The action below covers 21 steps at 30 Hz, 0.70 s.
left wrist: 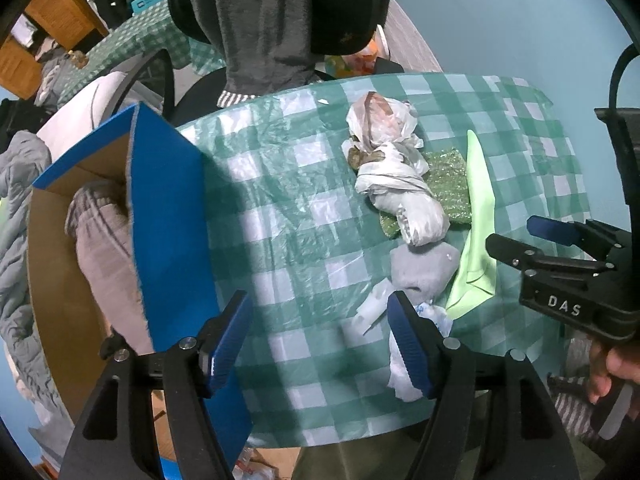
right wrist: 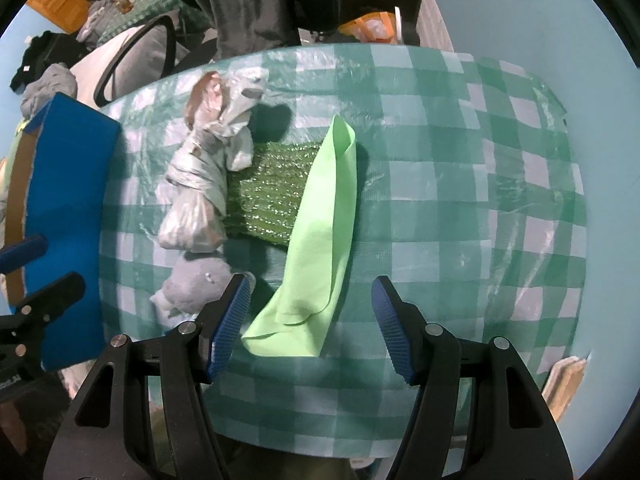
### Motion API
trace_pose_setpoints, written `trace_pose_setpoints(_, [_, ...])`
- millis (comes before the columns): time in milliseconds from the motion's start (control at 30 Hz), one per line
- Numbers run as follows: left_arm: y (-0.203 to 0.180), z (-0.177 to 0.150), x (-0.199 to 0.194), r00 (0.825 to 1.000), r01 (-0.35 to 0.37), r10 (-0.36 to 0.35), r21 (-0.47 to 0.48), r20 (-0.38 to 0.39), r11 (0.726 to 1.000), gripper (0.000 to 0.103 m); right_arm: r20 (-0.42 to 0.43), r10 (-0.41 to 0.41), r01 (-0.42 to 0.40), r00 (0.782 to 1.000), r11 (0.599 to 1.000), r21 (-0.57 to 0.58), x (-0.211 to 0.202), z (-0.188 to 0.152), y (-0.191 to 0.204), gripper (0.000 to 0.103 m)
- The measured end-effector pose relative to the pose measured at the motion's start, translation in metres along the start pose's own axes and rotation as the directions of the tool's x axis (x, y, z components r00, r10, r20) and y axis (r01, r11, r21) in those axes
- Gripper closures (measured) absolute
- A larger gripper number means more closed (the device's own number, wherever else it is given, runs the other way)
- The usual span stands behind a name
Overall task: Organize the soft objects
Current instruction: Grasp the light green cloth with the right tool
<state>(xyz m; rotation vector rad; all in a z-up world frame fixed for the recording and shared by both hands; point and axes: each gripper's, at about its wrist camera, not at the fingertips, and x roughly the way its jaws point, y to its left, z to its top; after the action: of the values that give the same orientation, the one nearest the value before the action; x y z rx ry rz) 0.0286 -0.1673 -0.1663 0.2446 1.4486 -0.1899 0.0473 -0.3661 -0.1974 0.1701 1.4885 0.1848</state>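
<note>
A light green cloth [right wrist: 324, 216] lies lengthwise on the checked table, and its near end sits between the fingers of my right gripper [right wrist: 312, 300], which is open and not pressing it. Beside it are a sparkly green cloth [right wrist: 268, 196], a knotted white plastic-bag bundle [right wrist: 196, 184] and a grey plush [right wrist: 192, 284]. My left gripper [left wrist: 320, 332] hangs open over bare tablecloth, with its right finger in front of crumpled white plastic [left wrist: 400, 372] and the grey plush [left wrist: 424, 268]. A blue cardboard box [left wrist: 168, 216] at the left holds grey clothing [left wrist: 104, 248].
The green checked tablecloth [left wrist: 280, 216] covers a small table whose near edge runs just under both grippers. A person in grey [left wrist: 260, 20] stands at the far side by a black chair [left wrist: 160, 76]. A hand [left wrist: 612, 368] grips the right tool.
</note>
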Motion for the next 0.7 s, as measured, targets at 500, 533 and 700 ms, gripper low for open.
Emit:
trace_pose_setpoints(500, [-0.013, 0.006, 0.023, 1.0, 0.006, -0.005, 0.042, -0.024, 0.999, 0.032, -0.034, -0.066, 0.066, 0.997, 0.998, 0.007, 0.028, 0.004, 0.001, 0.039])
trace_pose_setpoints(533, [-0.013, 0.006, 0.024, 1.0, 0.008, -0.007, 0.043, -0.025, 0.999, 0.032, -0.038, -0.069, 0.069, 0.997, 0.998, 0.008, 0.029, 0.003, 0.001, 0.039])
trace_pose_setpoints(700, [-0.015, 0.008, 0.029, 0.999, 0.017, -0.015, 0.05, -0.036, 0.999, 0.032, -0.053, -0.079, 0.08, 0.995, 0.997, 0.014, 0.035, -0.002, -0.002, 0.051])
